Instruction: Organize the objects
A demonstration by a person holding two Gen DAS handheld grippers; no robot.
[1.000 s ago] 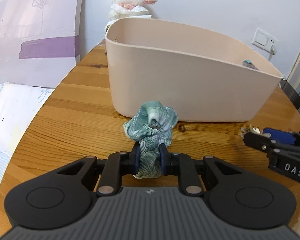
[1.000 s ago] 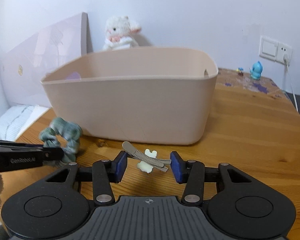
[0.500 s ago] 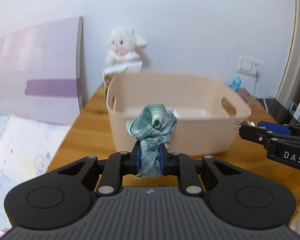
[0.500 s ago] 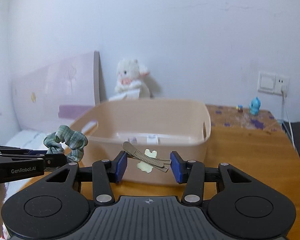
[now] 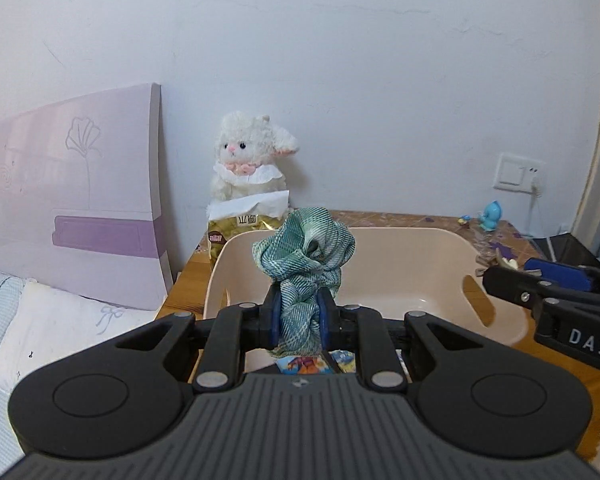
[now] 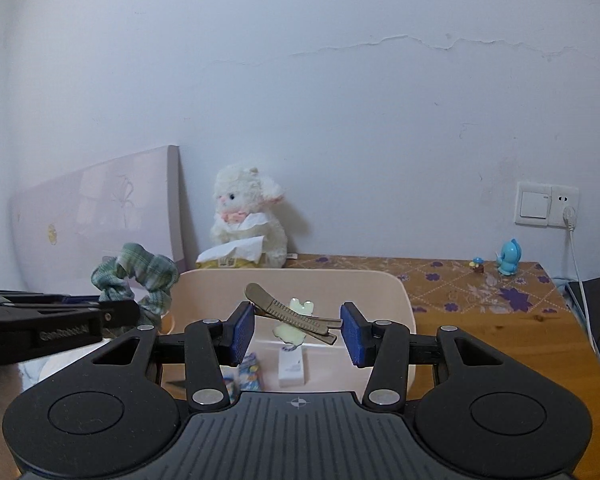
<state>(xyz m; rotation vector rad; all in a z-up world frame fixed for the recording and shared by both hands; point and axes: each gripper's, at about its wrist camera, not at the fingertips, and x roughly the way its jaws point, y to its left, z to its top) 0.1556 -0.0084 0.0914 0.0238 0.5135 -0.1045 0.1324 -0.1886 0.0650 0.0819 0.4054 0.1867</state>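
green scrunchie pinched in left tool; right tool grips hair clip above beige bin.

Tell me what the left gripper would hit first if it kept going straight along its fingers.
Probably nothing close: the left gripper, shut on the green scrunchie, points across the open top of the beige bin. Beyond it lie the bin's far rim or the plush lamb at the wall; depth is unclear.
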